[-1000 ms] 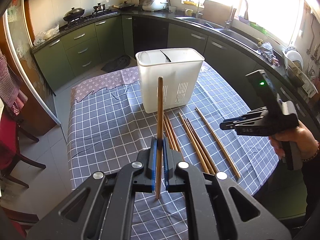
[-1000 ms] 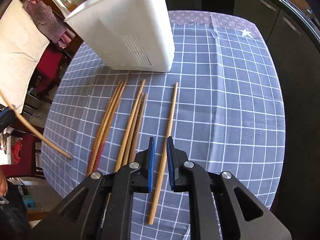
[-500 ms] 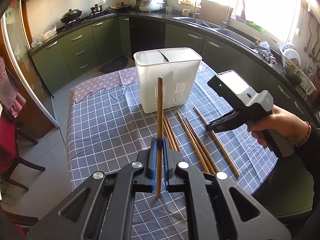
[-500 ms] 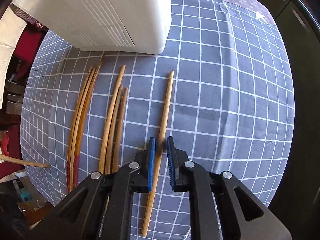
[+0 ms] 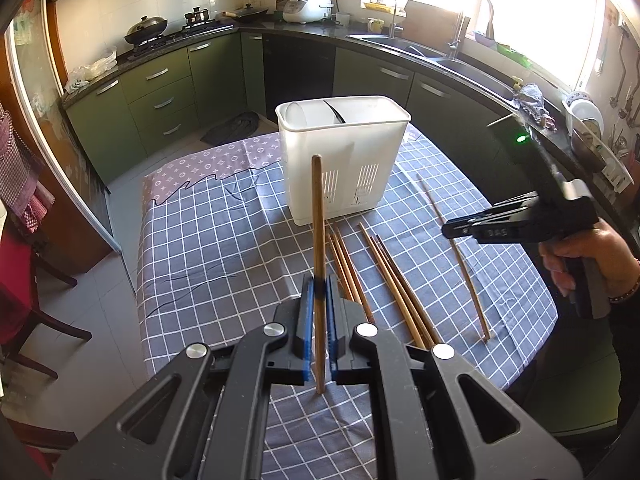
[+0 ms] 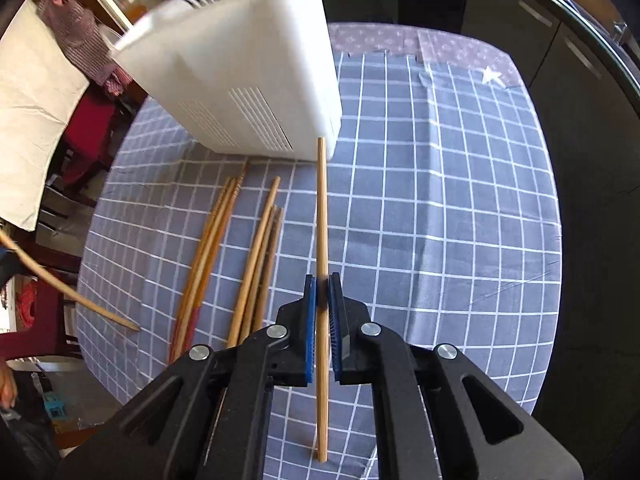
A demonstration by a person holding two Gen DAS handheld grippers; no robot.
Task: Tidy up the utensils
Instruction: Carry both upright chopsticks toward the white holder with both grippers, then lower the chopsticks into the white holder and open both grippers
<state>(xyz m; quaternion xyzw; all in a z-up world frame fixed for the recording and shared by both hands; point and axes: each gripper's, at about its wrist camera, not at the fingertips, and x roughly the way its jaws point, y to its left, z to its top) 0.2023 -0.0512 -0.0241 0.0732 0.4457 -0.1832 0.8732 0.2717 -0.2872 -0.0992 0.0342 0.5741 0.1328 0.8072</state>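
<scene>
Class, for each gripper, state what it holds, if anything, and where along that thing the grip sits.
Left gripper: darker chopstick, gripped in its lower part. Right gripper: lighter chopstick, gripped near its middle.

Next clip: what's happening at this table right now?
A person is sorting chopsticks into a white utensil holder on a checked tablecloth. The left hand-held gripper is shut on a dark chopstick. The right hand-held gripper has just closed on a pale chopstick, which is clear of the cloth. Six more chopsticks lie on the cloth beside the holder.
</scene>
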